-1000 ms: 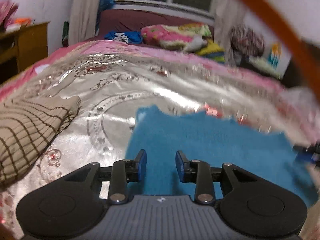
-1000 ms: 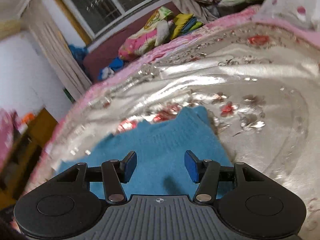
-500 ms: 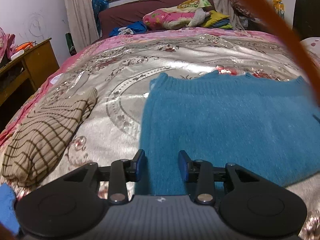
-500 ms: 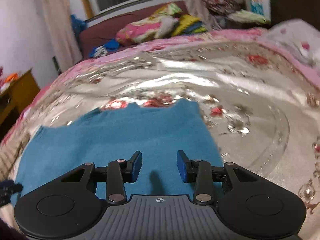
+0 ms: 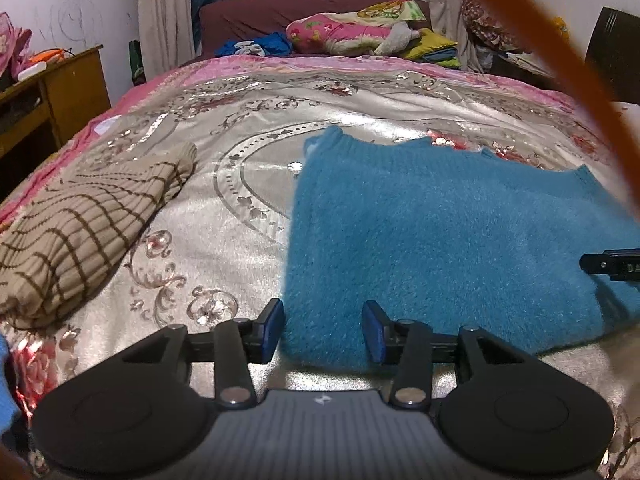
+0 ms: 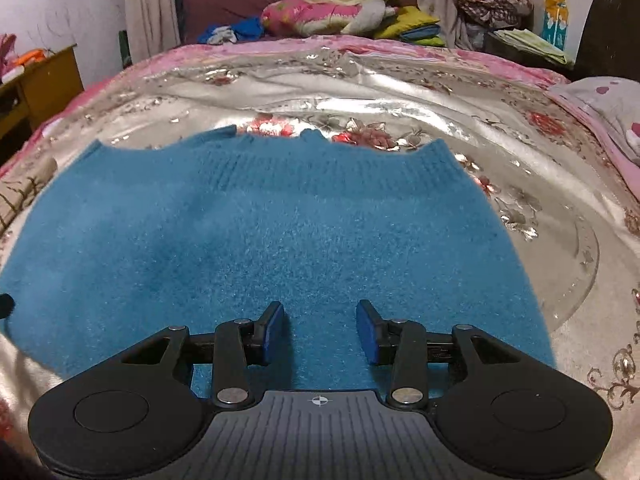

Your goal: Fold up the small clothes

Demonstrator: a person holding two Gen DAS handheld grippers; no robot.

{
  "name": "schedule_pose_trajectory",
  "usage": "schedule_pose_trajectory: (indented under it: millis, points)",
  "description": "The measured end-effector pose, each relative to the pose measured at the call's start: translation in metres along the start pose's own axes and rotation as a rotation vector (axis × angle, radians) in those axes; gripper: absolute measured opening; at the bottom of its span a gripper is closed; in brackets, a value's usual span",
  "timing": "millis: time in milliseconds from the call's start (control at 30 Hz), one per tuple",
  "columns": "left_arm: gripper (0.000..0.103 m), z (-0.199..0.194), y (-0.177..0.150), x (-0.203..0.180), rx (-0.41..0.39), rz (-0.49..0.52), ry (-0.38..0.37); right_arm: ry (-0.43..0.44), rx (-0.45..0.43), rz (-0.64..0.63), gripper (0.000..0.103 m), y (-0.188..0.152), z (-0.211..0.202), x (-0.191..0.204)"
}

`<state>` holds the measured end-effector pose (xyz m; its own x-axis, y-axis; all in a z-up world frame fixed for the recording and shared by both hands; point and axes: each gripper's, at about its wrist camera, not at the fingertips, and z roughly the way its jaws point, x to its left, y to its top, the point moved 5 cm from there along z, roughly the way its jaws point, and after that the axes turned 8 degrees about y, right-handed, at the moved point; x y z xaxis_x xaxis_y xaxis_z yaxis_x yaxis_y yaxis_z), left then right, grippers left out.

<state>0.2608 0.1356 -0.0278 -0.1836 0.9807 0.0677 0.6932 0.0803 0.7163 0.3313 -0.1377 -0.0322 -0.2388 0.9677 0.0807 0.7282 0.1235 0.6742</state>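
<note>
The blue sweater (image 5: 460,232) lies flat on the bed's shiny silver quilt (image 5: 248,184), its ribbed hem at the far edge. The left gripper (image 5: 323,330) hangs over the sweater's near left corner, jaws apart and opening, the cloth's edge showing between them but not pinched. The right gripper (image 6: 320,330) sits above the sweater's near edge, further right, jaws likewise apart and opening, nothing clamped.

The likely trouble is the quilt: it looks slick, so a tug on one corner could drag the whole sweater instead of folding it. The knit is thick and fuzzy; a shallow bite may catch only the top layer, and uneven lifts from the two sides would skew the fold.

Left of the sweater rests a beige checked garment (image 5: 80,232). Beyond it, past the quilt's pink border, are pillows and heaped clothes (image 5: 352,32), a window, curtains, and a wooden cabinet (image 5: 52,96) by the wall.
</note>
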Motion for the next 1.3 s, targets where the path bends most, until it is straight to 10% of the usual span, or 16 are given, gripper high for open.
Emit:
schedule_pose_trajectory:
  millis: [700, 933, 1300]
  points:
    - [0.051, 0.001, -0.005, 0.004, 0.0, -0.013, -0.063, -0.089, 0.026, 0.069, 0.05, 0.006, 0.013, 0.005]
    - [0.055, 0.006, -0.008, 0.009, 0.033, -0.054, -0.097, -0.026, 0.028, 0.149, 0.084, 0.008, 0.018, 0.0]
    - [0.055, 0.008, -0.008, 0.013, 0.05, -0.089, -0.126, -0.028, 0.027, 0.117, 0.088, 0.015, 0.012, 0.022]
